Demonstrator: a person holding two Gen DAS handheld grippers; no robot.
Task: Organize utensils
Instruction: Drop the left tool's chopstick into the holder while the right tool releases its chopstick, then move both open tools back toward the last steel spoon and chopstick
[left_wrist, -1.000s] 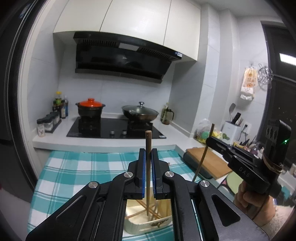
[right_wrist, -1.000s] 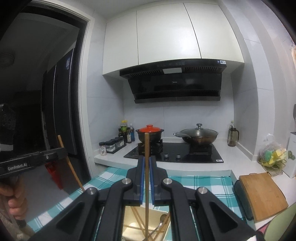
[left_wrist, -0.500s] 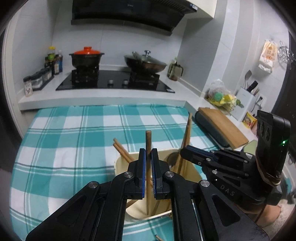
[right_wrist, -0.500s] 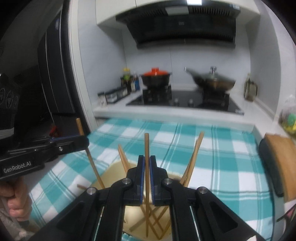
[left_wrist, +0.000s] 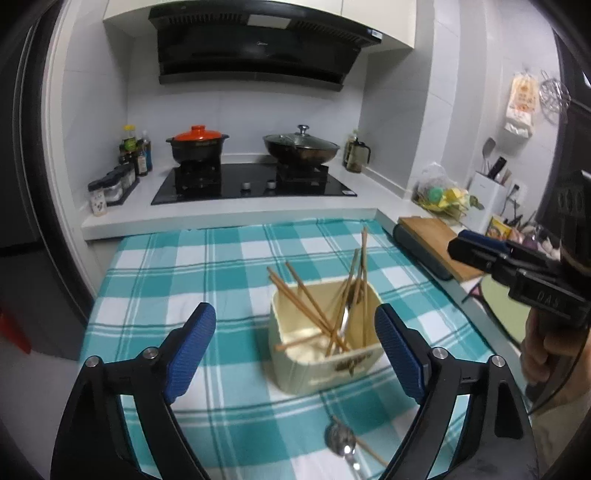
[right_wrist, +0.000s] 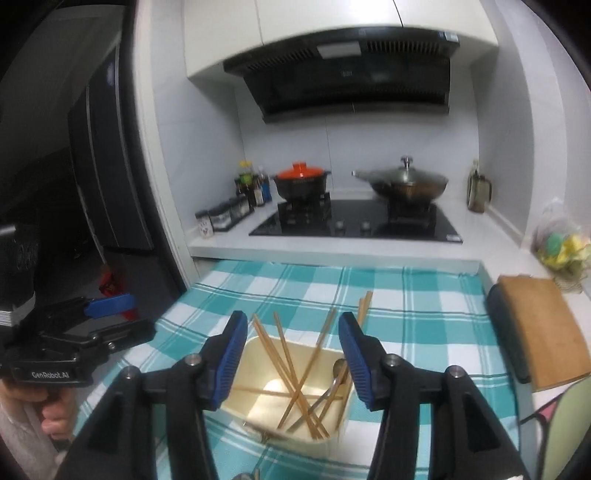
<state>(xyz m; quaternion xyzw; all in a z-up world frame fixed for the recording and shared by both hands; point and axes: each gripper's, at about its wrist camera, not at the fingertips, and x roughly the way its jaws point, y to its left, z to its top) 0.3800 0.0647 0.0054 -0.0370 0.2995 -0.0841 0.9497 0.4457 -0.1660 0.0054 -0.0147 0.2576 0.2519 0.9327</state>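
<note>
Both chopsticks let go a moment back, dropped into box (left_wrist: 325, 354) on cloth (left_wrist: 207, 266).
Left gripper (left_wrist: 295, 343) jaws opening wide, nothing held.
Right gripper (right_wrist: 293, 356) jaws opening, about half, nothing held.
Chopsticks (right_wrist: 291, 362) seen leaning in box.
Spoon (left_wrist: 341, 441), maybe one more stick, left on cloth – view poor.

both wrist views close above table, angled down toward stove (left_wrist: 255, 182); share utensil box (left_wrist: 325, 354).
</note>
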